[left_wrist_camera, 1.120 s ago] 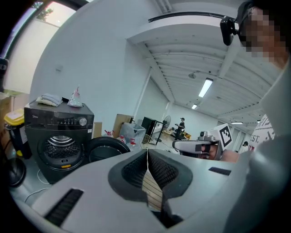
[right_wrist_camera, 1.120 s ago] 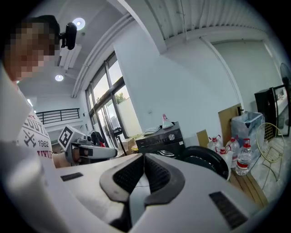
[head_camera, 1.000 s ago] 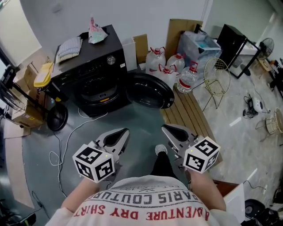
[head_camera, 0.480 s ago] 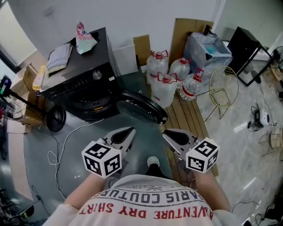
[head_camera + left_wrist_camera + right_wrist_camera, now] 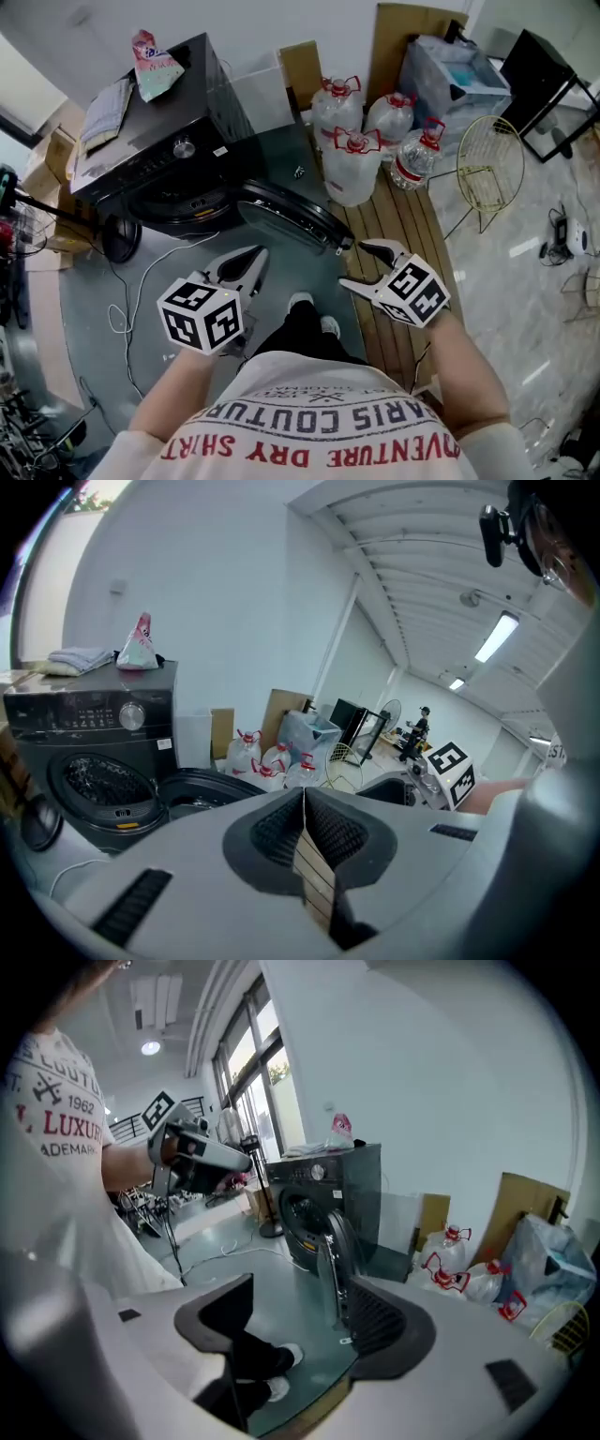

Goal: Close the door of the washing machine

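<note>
Since a second ago the person has stepped in toward the washer (image 5: 159, 159), which now lies closer in the head view. Both grippers have come forward and down with that step. The right gripper (image 5: 366, 265) has just been opening its jaws, and they now stand wide apart with nothing between them.

The washer stands against the wall with its drum mouth uncovered. The door (image 5: 291, 214) is swung fully out from the washer's front and hangs off the side nearer the bottles (image 5: 352, 141). Its free edge points toward the person. In the right gripper view the door (image 5: 335, 1260) stands edge-on, straight ahead of the open jaws but still well apart from them.

The left gripper (image 5: 251, 258) is before the washer's front, jaws pressed together and empty.

The step in hand looks like the reach for the door. It would go best with the right gripper meeting the door near its free edge, farthest from the washer, where a push turns it most easily. From there, follow the hinge's arc round to the drum mouth and press until the latch seats. Keep the left gripper out of that mouth. The cable (image 5: 141, 281) on the floor before the washer seems clear of the swing.
</note>
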`<state>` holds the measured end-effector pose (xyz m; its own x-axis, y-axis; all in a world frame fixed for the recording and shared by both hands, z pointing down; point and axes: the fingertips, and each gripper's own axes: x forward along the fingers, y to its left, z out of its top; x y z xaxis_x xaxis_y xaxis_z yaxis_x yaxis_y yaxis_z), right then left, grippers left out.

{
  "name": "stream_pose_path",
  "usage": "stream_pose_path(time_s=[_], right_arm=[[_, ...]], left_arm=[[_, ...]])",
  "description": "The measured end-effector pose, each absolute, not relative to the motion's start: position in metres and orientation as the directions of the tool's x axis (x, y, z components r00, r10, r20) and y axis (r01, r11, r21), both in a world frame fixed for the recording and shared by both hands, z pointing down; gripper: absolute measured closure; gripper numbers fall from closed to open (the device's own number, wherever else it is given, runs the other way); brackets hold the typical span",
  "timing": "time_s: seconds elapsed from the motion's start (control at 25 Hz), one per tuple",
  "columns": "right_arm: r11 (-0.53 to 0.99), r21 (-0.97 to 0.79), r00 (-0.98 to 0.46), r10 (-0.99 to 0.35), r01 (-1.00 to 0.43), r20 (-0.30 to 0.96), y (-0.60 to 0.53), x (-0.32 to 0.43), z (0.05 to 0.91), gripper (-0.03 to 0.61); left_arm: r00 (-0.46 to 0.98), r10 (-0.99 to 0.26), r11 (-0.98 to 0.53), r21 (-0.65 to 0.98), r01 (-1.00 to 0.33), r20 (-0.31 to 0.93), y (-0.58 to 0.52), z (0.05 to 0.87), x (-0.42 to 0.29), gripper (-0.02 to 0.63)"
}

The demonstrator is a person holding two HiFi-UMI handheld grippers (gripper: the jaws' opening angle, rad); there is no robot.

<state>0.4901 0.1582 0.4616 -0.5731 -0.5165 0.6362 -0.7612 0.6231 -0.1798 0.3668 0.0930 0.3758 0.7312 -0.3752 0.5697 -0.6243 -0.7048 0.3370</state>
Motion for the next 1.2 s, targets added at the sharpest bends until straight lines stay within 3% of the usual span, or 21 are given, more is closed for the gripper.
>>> stream_pose_path(time_s=[0.28,0.84,1.12,1.2], right_arm=[[0.709,-0.019,-0.465,-0.442,-0.705,0.767,0.118,0.510,0.536,0.270],[0.780,-0.027,-0.392,-0.284,-0.626,0.875,0.065,0.521,0.660,0.275],[0.792,-0.030,-0.403,-0.277,-0.610,0.872,0.050,0.517,0.674,0.359],[0.796,-0.020,-0.410,-0.290,-0.605,0.865,0.047,0.515,0.672,0.427]], left_arm=[[0.693,-0.322,-0.680,0.352,-0.643,0.645,0.064,0.424,0.362,0.583],[0.642,-0.205,-0.697,0.350,-0.626,0.739,0.009,0.490,0.368,0.583],[0.638,-0.194,-0.695,0.354,-0.625,0.745,-0.014,0.498,0.376,0.583],[0.637,-0.195,-0.691,0.356,-0.629,0.746,-0.017,0.498,0.377,0.583]])
